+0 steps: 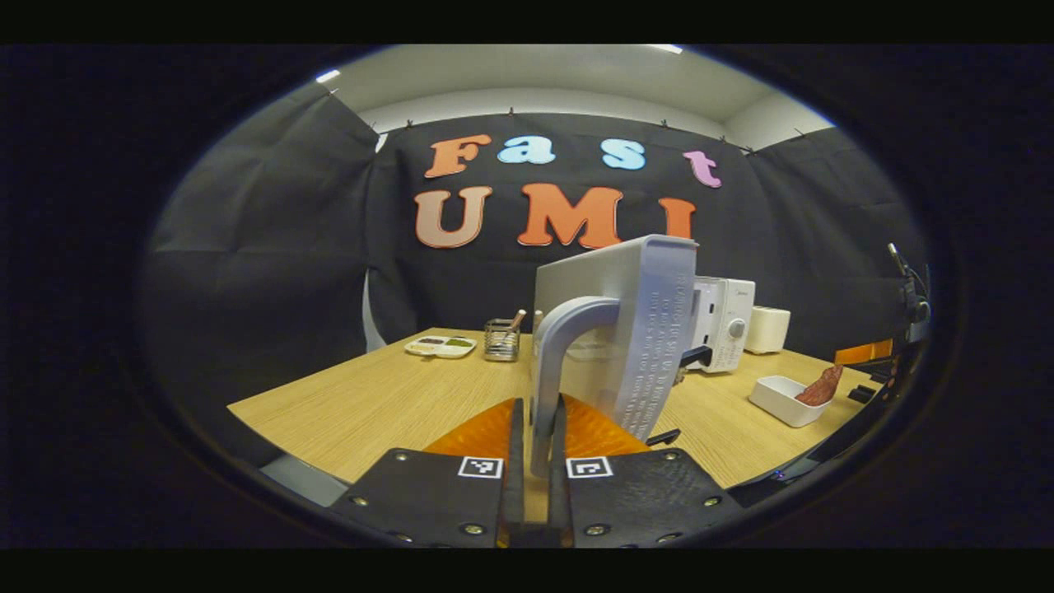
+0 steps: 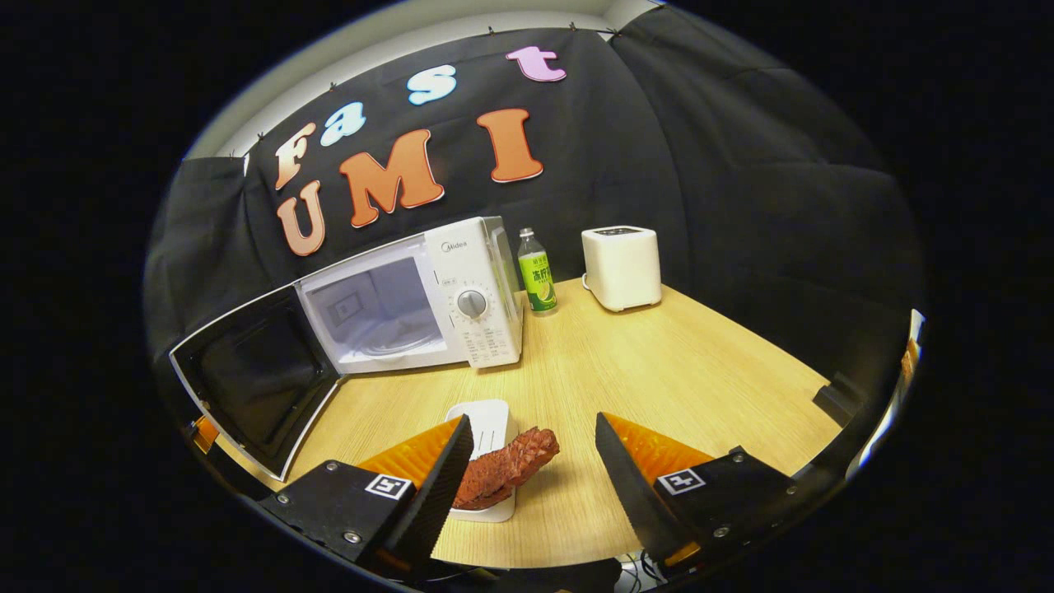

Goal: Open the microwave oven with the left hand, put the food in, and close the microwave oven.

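Left claw (image 1: 539,449): clamped tight on the grey door handle (image 1: 553,362), a finger pressed to each side of the bar, in the left gripper view.
Microwave door (image 2: 255,379): swung wide open! In the right gripper view its dark inner window faces us at the left; in the left gripper view we look along its pale edge (image 1: 659,329).
Microwave oven (image 2: 436,292): white, standing on the tabletop (image 2: 659,362) at the back left, cavity bare and lit, glass turntable visible inside, dial on the front panel to the right.
Right claw (image 2: 531,461): spread wide, gripping nothing, hanging low over the food.
Food (image 2: 506,469): a reddish-brown ridged piece lying in a white rectangular dish (image 2: 486,424), one end sticking out over the dish's rim, between the two fingers of the right claw and not touched by them as far as I can tell. It sits on the tabletop in front of the microwave oven, outside it.
Beside the oven: a green-labelled bottle (image 2: 536,272) just to its right, then a white toaster (image 2: 622,268) farther right.
Far side, left gripper view: a divided plate (image 1: 440,346) and a wire utensil holder (image 1: 501,339) near the tabletop's back edge.
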{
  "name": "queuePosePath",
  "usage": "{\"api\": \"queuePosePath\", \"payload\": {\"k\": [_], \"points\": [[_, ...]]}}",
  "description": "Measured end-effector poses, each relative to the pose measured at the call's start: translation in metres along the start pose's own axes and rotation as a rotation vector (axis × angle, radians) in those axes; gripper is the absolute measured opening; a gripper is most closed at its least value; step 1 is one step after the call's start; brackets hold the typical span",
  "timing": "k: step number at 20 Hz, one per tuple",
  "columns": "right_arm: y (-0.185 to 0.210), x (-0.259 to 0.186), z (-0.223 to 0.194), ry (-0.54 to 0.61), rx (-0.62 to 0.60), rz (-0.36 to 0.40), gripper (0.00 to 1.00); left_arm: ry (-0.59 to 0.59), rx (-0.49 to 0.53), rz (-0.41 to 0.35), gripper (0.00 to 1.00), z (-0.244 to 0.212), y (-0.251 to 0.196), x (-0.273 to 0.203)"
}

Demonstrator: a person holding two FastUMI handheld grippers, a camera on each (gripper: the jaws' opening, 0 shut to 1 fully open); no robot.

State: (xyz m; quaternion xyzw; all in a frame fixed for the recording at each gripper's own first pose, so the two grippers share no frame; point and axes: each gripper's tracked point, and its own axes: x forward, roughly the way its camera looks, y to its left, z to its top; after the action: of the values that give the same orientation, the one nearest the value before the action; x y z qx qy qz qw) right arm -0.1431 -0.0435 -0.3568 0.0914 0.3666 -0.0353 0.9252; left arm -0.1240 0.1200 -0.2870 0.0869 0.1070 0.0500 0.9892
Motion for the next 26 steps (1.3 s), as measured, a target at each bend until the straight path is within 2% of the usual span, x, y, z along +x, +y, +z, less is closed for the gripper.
{"api": "queuePosePath", "payload": {"k": [1, 2, 3, 4, 5, 6, 7, 9, 10, 15, 19, 23, 26], "points": [[-0.001, 0.002, -0.003, 0.01, 0.011, -0.012, 0.93, -0.002, 0.012, -0.019, 0.07, 0.001, 0.003, -0.001], [-0.003, 0.004, -0.007, 0.022, 0.022, -0.024, 0.93, -0.003, 0.023, -0.026, 0.14, 0.002, 0.013, -0.001], [-0.005, 0.005, -0.011, 0.034, 0.036, -0.035, 0.93, 0.005, 0.015, -0.039, 0.26, 0.001, 0.019, 0.0], [-0.005, 0.006, -0.015, 0.046, 0.053, -0.039, 0.92, 0.006, 0.005, -0.042, 0.24, 0.001, 0.026, -0.002], [-0.004, 0.008, -0.016, 0.052, 0.074, -0.039, 0.92, 0.005, 0.002, -0.039, 0.37, 0.003, 0.033, -0.003], [-0.003, 0.009, -0.016, 0.051, 0.099, -0.038, 0.92, 0.004, 0.004, -0.039, 0.37, 0.003, 0.037, -0.005], [-0.002, 0.011, -0.015, 0.049, 0.127, -0.037, 0.9, -0.004, 0.013, -0.03, 0.51, 0.004, 0.043, -0.008], [0.001, 0.018, -0.019, 0.063, 0.171, -0.037, 0.85, -0.016, 0.039, -0.019, 0.69, 0.006, 0.05, -0.016], [0.0, 0.022, -0.024, 0.075, 0.181, -0.04, 0.83, -0.022, 0.047, -0.008, 0.74, 0.008, 0.054, -0.021], [0.014, 0.03, -0.023, 0.08, 0.252, -0.004, 0.69, -0.037, 0.091, 0.063, 0.75, 0.017, 0.082, -0.044], [0.006, 0.034, -0.025, 0.077, 0.279, -0.022, 0.44, -0.06, 0.126, 0.13, 0.76, 0.032, 0.108, -0.058], [0.015, 0.032, -0.019, 0.061, 0.345, 0.021, 0.29, -0.063, 0.12, 0.164, 0.76, 0.035, 0.123, -0.061], [0.028, 0.028, -0.008, 0.039, 0.341, 0.074, 0.19, -0.058, 0.124, 0.185, 0.76, 0.035, 0.132, -0.061]]}}
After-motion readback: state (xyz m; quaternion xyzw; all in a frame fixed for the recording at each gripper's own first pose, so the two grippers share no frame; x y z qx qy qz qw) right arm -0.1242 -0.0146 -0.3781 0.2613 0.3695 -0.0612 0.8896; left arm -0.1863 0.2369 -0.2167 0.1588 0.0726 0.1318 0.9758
